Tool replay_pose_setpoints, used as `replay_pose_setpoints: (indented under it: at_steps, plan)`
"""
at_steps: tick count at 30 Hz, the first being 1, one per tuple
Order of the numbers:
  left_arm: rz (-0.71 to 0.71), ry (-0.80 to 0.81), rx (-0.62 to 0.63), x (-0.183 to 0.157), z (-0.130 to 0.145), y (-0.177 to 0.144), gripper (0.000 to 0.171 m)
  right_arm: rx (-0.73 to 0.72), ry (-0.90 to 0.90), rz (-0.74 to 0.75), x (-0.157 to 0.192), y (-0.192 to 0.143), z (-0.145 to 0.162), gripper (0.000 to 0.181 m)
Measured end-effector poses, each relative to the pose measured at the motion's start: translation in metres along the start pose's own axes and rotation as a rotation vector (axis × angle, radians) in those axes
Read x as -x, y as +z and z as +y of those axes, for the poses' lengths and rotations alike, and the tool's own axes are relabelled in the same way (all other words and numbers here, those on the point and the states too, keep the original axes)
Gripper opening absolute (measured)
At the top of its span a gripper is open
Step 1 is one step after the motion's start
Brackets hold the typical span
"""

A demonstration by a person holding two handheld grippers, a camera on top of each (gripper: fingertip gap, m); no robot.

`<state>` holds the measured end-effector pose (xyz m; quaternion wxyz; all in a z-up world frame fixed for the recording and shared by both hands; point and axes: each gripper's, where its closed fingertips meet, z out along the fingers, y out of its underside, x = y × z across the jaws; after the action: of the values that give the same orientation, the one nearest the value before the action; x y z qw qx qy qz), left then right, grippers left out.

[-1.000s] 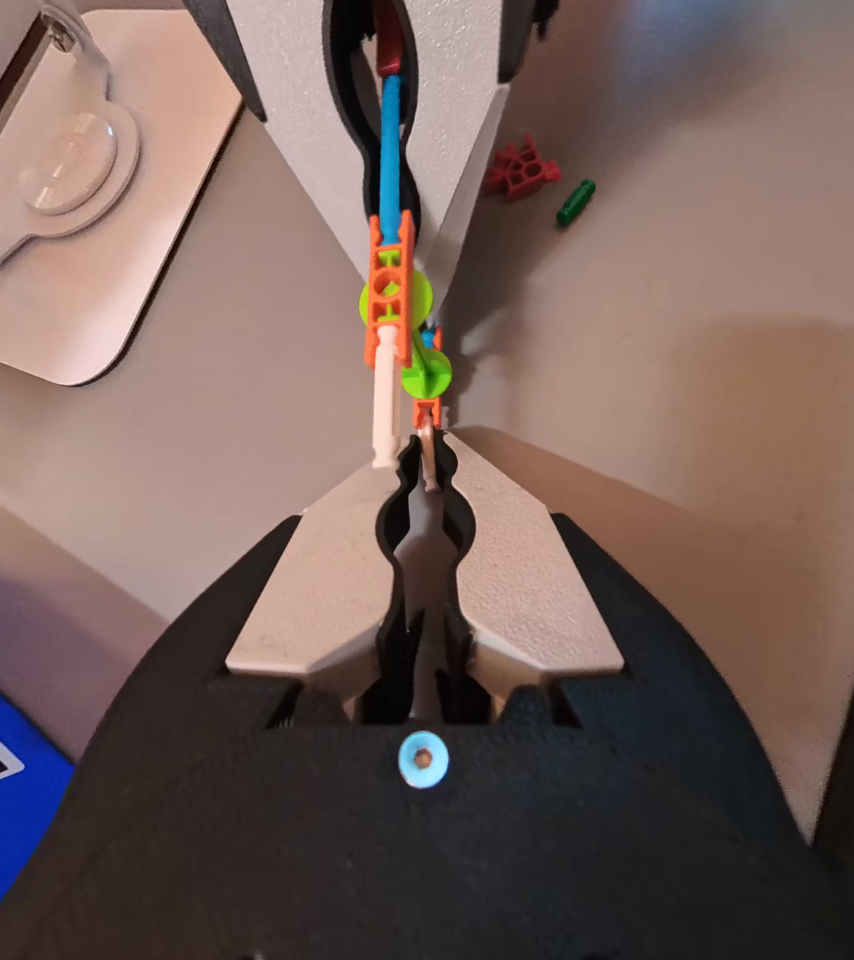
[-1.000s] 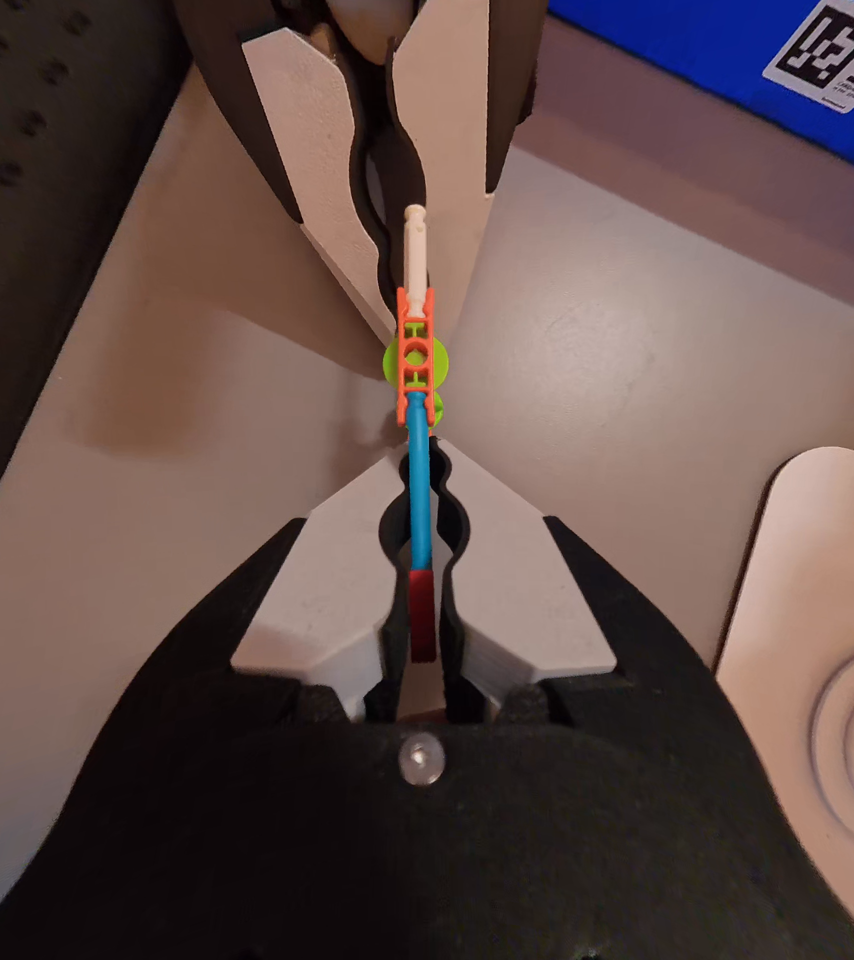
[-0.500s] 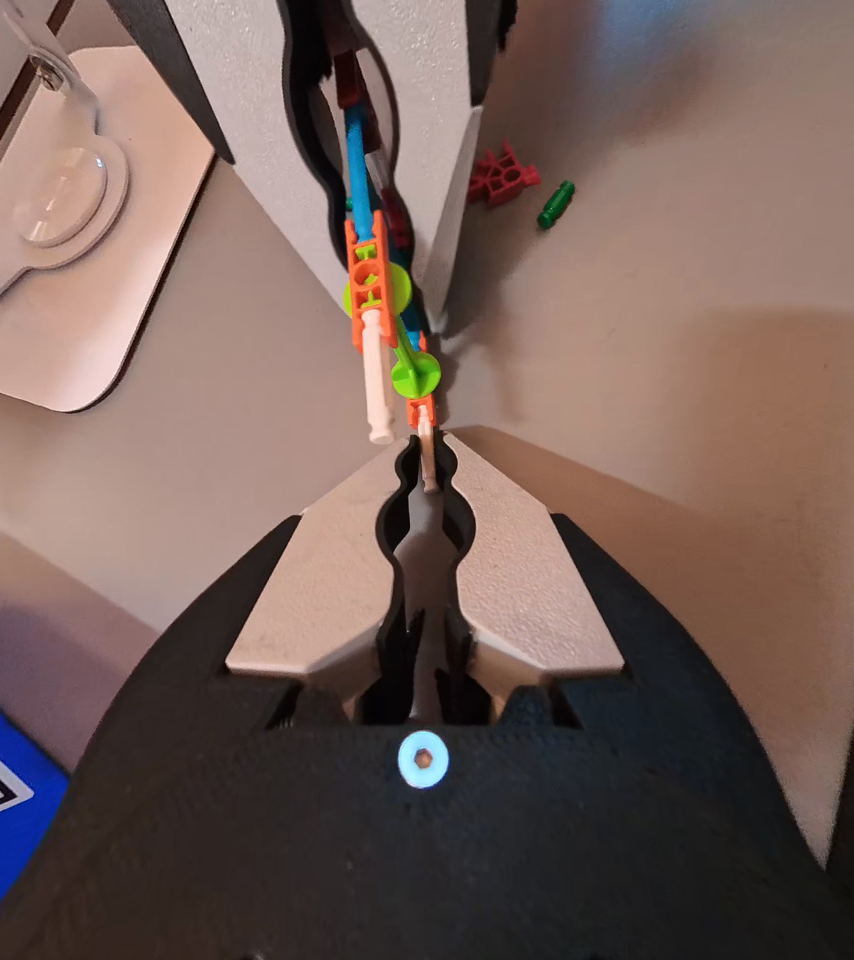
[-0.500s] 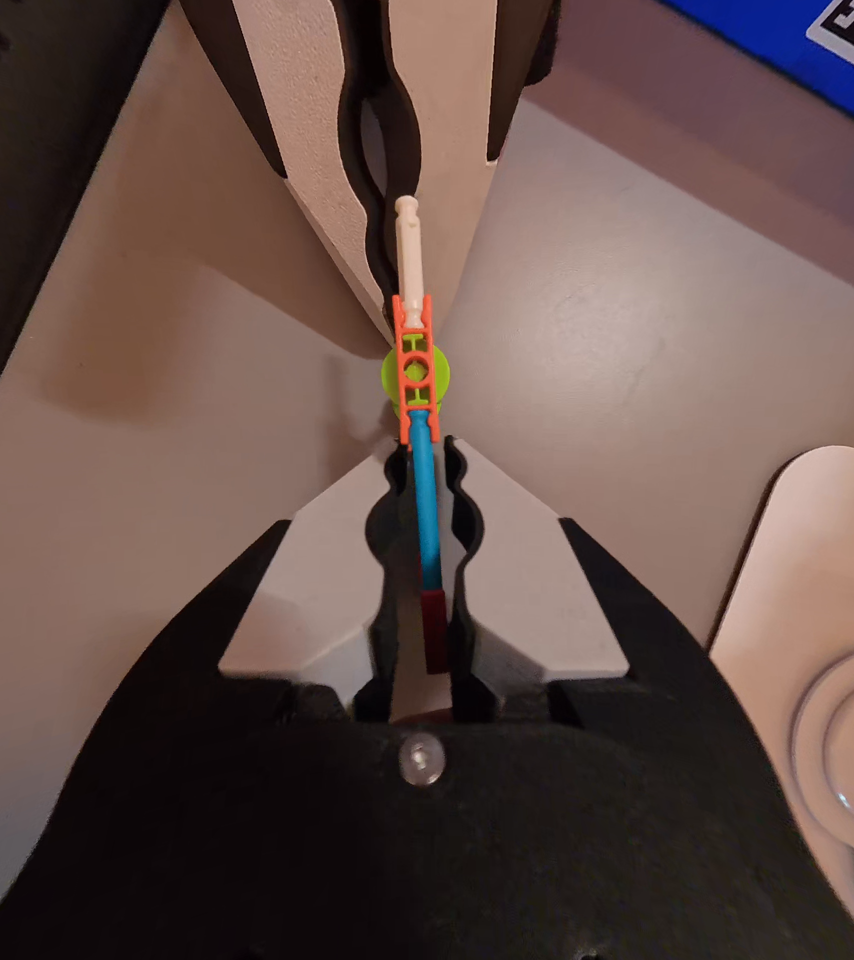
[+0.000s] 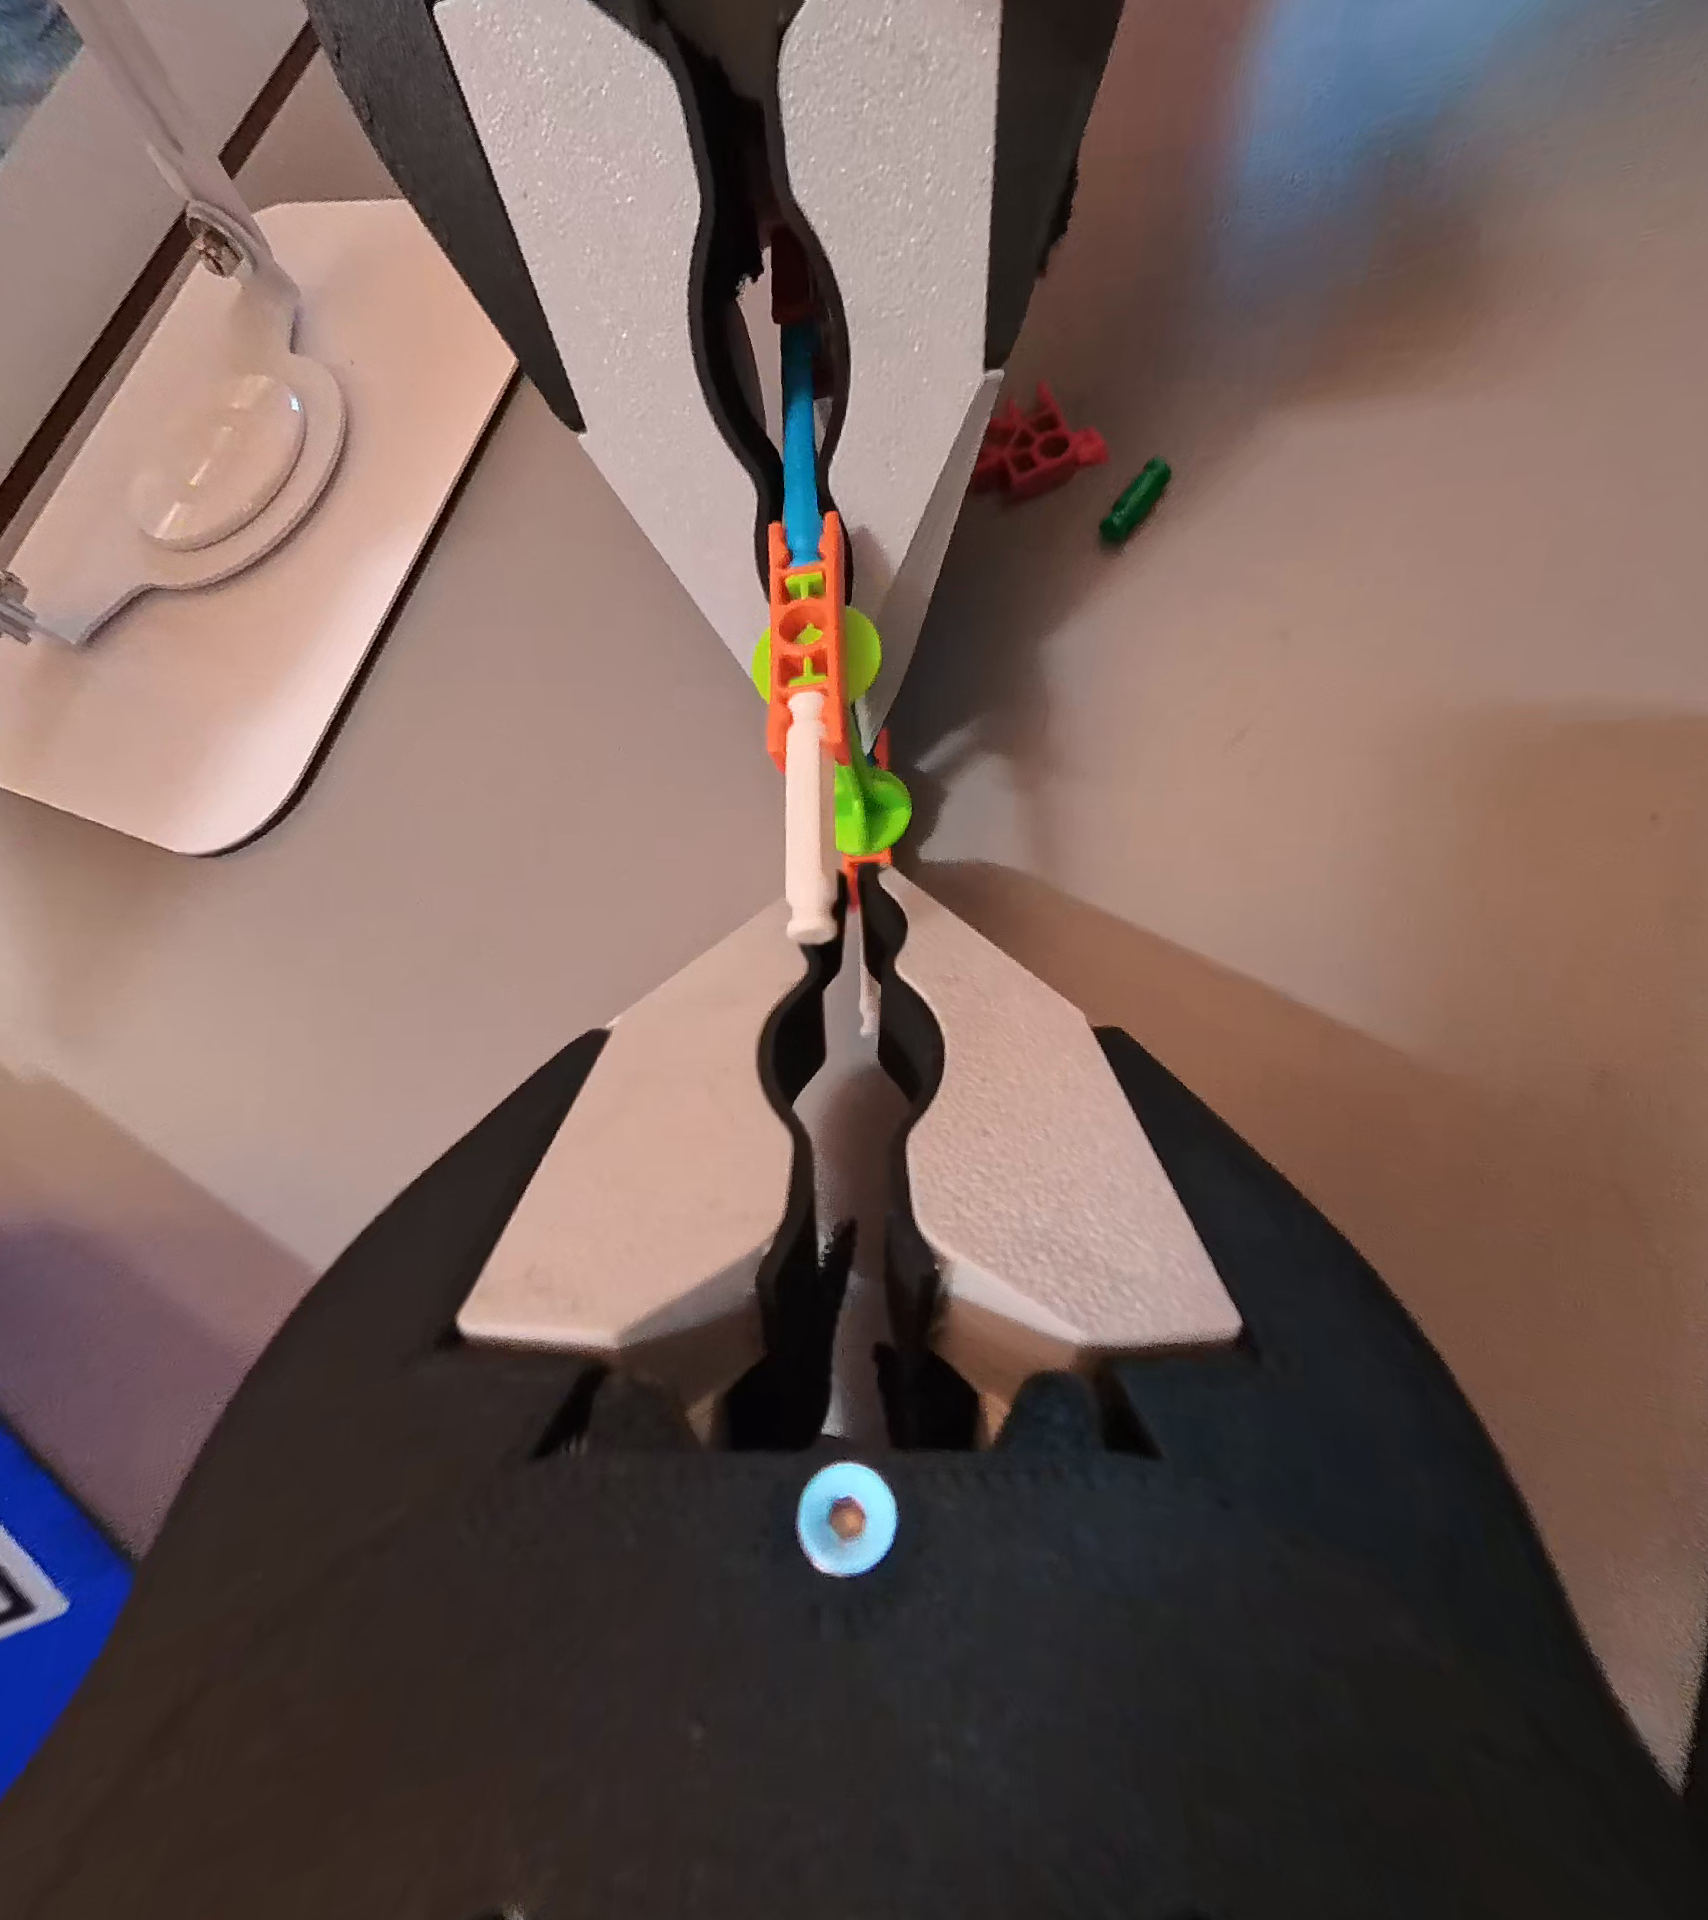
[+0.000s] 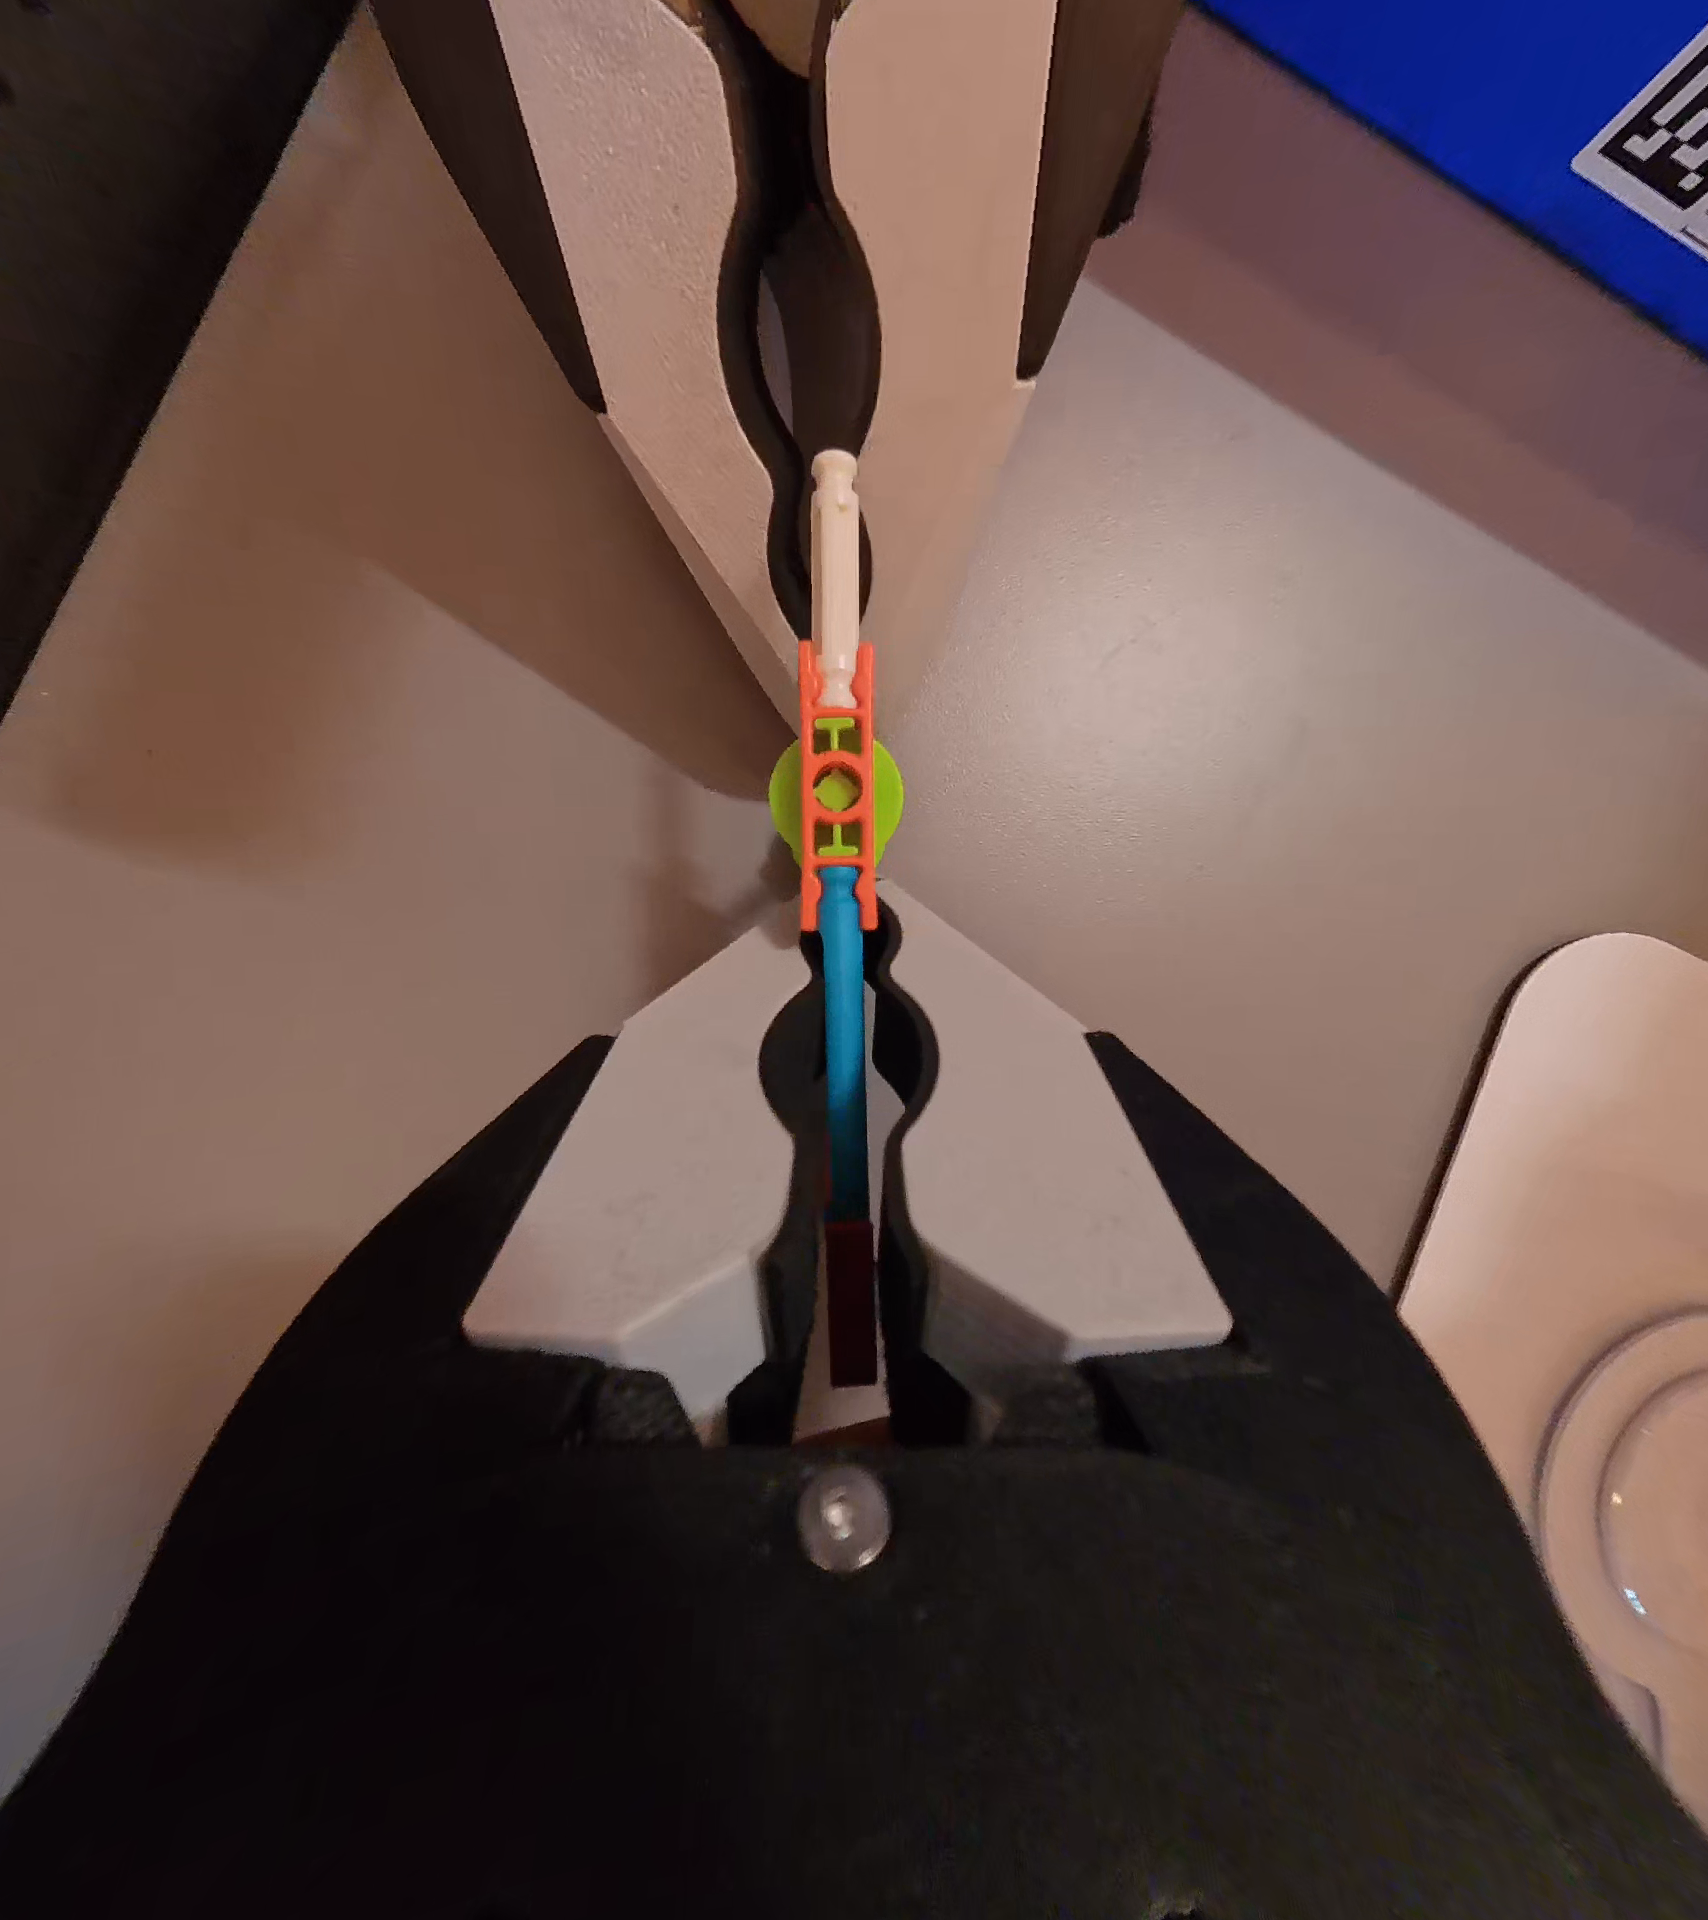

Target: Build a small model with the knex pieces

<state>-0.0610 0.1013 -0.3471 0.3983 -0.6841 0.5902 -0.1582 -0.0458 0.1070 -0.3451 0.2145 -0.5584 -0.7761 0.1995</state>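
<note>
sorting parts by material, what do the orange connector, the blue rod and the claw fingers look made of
Orange connector: moulded plastic, judging by its saturated colour, crisp cut-outs and slight sheen. Blue rod: likely the same plastic, smooth and evenly coloured. Right claw fingers: matte, grainy pale surface, possibly printed plastic; the black wavy inner edge could be rubber.

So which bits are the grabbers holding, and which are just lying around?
Held:
- toy build: the right gripper grips its blue rod, the left gripper its lower white rod

Lying about:
- red connector
- green peg
- white stand
- blue box
</note>
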Motion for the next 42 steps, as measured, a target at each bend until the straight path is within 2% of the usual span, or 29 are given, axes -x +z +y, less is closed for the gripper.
replay_pose_setpoints:
  at_steps: [25, 35, 40, 42]
  plan:
    - [-0.036, 0.047, 0.032, -0.001, 0.004, 0.002, 0.000, 0.014, 0.016, 0.017, 0.003, 0.004, 0.003, 0.000]
    - [-0.058, 0.061, 0.024, -0.001, 0.006, 0.001, 0.000, -0.036, 0.062, 0.035, 0.002, -0.008, 0.000, 0.024]
    - [-0.070, 0.056, 0.027, 0.000, 0.006, 0.001, 0.000, -0.089, 0.055, 0.048, 0.000, -0.007, -0.005, 0.014]
    - [-0.070, 0.042, 0.029, 0.002, 0.006, 0.001, 0.000, -0.094, 0.060, 0.040, 0.000, -0.007, -0.004, 0.015]
